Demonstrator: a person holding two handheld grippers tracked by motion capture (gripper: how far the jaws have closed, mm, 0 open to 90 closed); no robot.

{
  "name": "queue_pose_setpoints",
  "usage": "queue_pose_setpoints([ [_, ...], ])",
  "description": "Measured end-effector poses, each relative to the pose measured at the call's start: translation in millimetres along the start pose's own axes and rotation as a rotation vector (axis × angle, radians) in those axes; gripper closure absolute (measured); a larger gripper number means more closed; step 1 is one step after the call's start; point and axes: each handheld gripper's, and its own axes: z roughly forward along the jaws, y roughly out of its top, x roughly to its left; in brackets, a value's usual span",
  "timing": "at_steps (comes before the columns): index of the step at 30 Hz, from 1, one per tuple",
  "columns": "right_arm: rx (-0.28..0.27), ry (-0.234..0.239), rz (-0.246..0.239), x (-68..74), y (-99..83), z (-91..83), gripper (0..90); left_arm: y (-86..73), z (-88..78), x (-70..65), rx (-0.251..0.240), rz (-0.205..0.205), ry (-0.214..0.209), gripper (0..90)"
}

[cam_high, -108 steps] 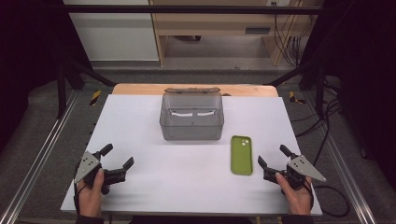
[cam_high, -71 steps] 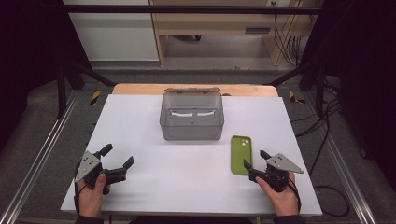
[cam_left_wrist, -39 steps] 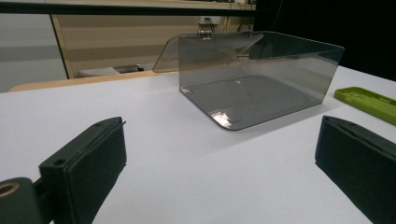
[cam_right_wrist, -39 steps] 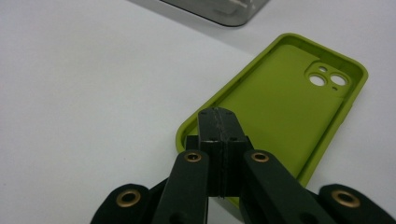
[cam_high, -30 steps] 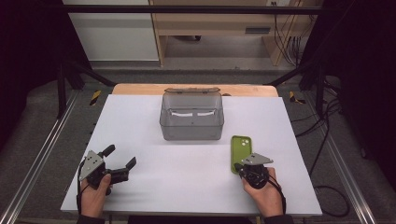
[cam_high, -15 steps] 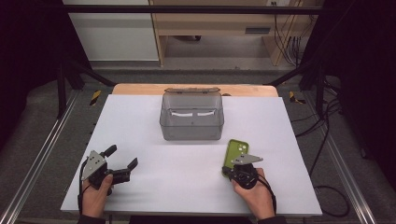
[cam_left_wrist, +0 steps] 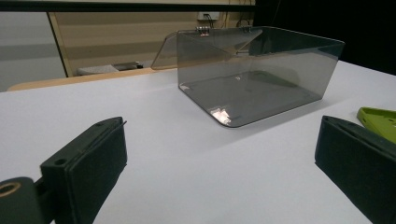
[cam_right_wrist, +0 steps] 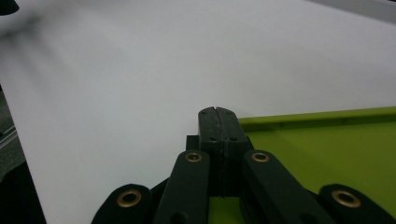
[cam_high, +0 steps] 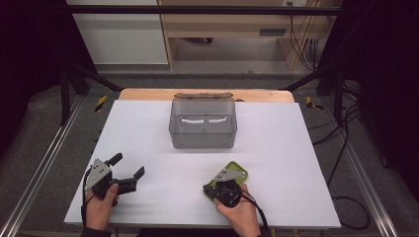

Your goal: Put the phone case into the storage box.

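Green phone case [cam_high: 232,175] under shut right hand-held gripper [cam_high: 223,190].

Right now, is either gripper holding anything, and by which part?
Left gripper open, empty. Right gripper's jaws shut at the green phone case's edge; whether they pinch it cannot be told.

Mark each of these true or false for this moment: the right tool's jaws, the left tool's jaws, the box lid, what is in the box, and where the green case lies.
1. The right tool has its jaws shut. True.
2. The left tool is clamped on the box. False: its jaws stand open, apart from the box.
3. The box lid is closed. False: it is swung open at the back.
4. The box is empty. True.
5. The green phone case lies inside the box. False: it lies on the table under the right tool.
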Motion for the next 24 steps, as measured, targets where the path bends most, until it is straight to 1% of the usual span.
queue_pose_setpoints([
  [3, 0.017, -0.004, -0.013, 10.6, 4.4, 5.5, 90.0, 0.0, -0.3, -0.1, 0.007, 0.002, 0.001, 2.3],
  [6, 0.019, 0.004, -0.011, 17.4, 6.1, 9.8, 90.0, -0.1, -0.1, -0.2, 0.011, -0.002, -0.001, 2.4],
  [9, 0.011, -0.006, -0.039, 19.9, 6.1, 10.9, 90.0, 0.2, 0.1, -1.2, 0.013, -0.001, -0.004, 2.4],
  [10, 0.011, -0.003, -0.042, 19.7, 5.7, 10.4, 90.0, 0.3, 0.2, -1.5, 0.016, -0.001, -0.006, 2.4],
  [11, -0.001, 0.009, -0.050, 18.6, 4.7, 6.5, 90.0, 0.3, 0.3, -1.7, 0.019, 0.001, -0.008, 2.4],
  [12, -0.001, 0.009, -0.050, 18.6, 4.7, 6.5, 90.0, 0.3, 0.4, -1.8, 0.023, 0.003, -0.007, 2.4],
  [14, -0.031, 0.010, -0.063, 16.4, 4.9, -1.7, 90.0, -0.1, 0.5, -1.4, 0.026, 0.001, -0.007, 2.4],
  [17, -0.076, -0.011, -0.080, 8.2, 5.5, -16.2, 90.0, -0.4, 0.6, -0.7, 0.028, -0.009, -0.007, 2.3],
  [20, -0.112, -0.030, -0.084, -2.8, 3.9, -28.3, 90.0, -0.5, 1.0, -0.7, 0.035, -0.006, -0.012, 2.3],
  [22, -0.132, -0.038, -0.071, -10.7, 2.9, -36.8, 90.0, -0.6, 1.1, -1.4, 0.036, -0.007, -0.008, 2.3],
  [24, -0.150, -0.042, -0.073, -14.6, 2.7, -43.8, 90.0, -0.2, 0.6, -1.5, 0.029, -0.004, 0.003, 1.4],
])
